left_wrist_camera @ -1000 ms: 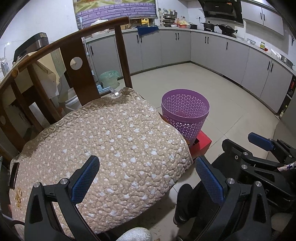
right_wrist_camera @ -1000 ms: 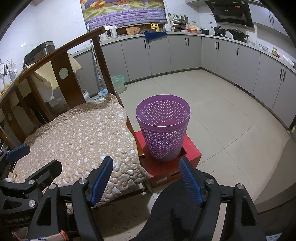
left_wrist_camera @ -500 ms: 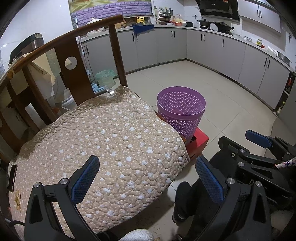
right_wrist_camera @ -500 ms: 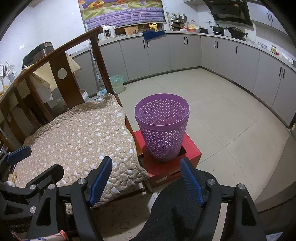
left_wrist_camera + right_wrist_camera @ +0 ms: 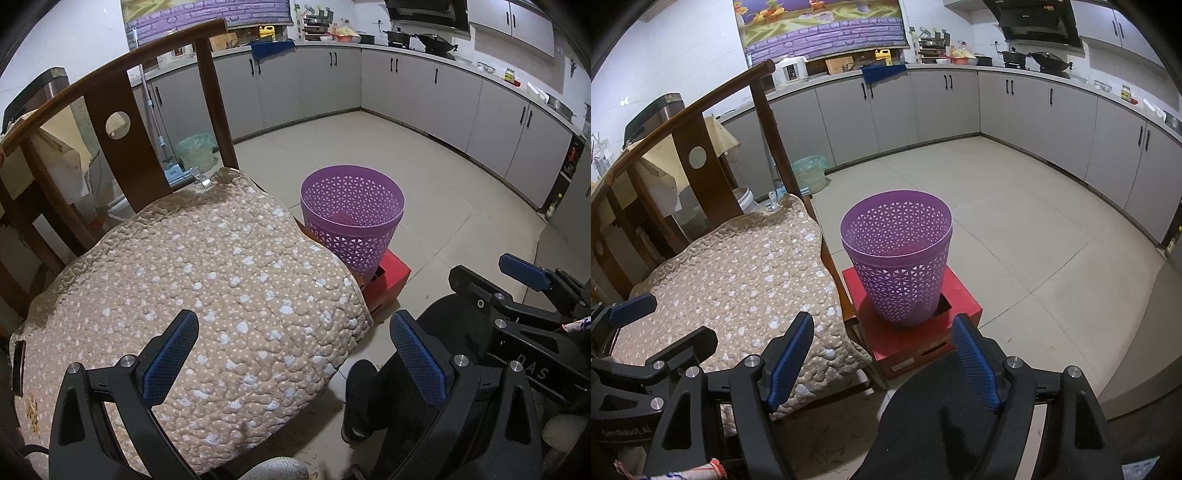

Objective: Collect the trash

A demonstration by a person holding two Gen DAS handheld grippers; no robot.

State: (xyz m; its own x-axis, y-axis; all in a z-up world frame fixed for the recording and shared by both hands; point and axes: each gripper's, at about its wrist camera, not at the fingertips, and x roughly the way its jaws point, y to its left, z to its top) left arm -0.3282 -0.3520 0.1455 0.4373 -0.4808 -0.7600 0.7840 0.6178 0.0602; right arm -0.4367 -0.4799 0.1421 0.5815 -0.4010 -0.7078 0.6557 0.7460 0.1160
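Search/approach step, I'd say: left claw (image 5: 291,354) and right claw (image 5: 882,362) both wide and empty, purple mesh bin (image 5: 897,258) upright on the red box (image 5: 916,332) beside the cushioned chair (image 5: 738,280); no trash visible, locate some next.

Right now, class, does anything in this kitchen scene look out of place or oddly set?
Yes: the purple basket stands on a red box rather than on the floor, its base sunk into an opening in the box top. Crumbs litter the floor beside the chair.
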